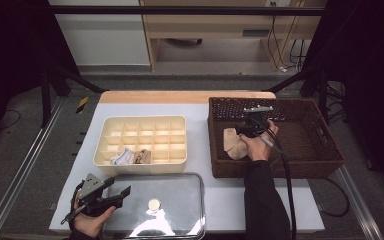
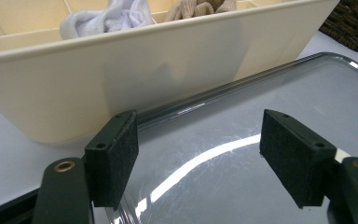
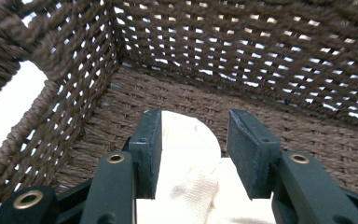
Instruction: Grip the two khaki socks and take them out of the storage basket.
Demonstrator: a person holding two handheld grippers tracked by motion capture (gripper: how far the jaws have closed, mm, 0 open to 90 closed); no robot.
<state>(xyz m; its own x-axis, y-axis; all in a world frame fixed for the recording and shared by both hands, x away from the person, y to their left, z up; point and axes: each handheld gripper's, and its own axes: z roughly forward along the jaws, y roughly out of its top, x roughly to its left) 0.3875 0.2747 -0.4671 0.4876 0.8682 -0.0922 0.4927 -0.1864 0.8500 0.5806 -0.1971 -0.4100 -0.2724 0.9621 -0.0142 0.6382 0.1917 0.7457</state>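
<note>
Left gripper jaws wide, empty, low over glossy metal tray at near table edge; right gripper down in brown wicker basket, jaws part-open astride cream sock, not clamped; beige divided box mid white table, two socks inside; beyond, grey floor, wooden furniture, cables

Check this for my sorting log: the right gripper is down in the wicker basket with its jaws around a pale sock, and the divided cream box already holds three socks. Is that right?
Not quite. The divided cream box holds two socks, not three: a white sock and a tan sock side by side in its front row, as the high view shows. The rest stands: the right gripper is in the wicker basket, its jaws around a pale sock.
</note>
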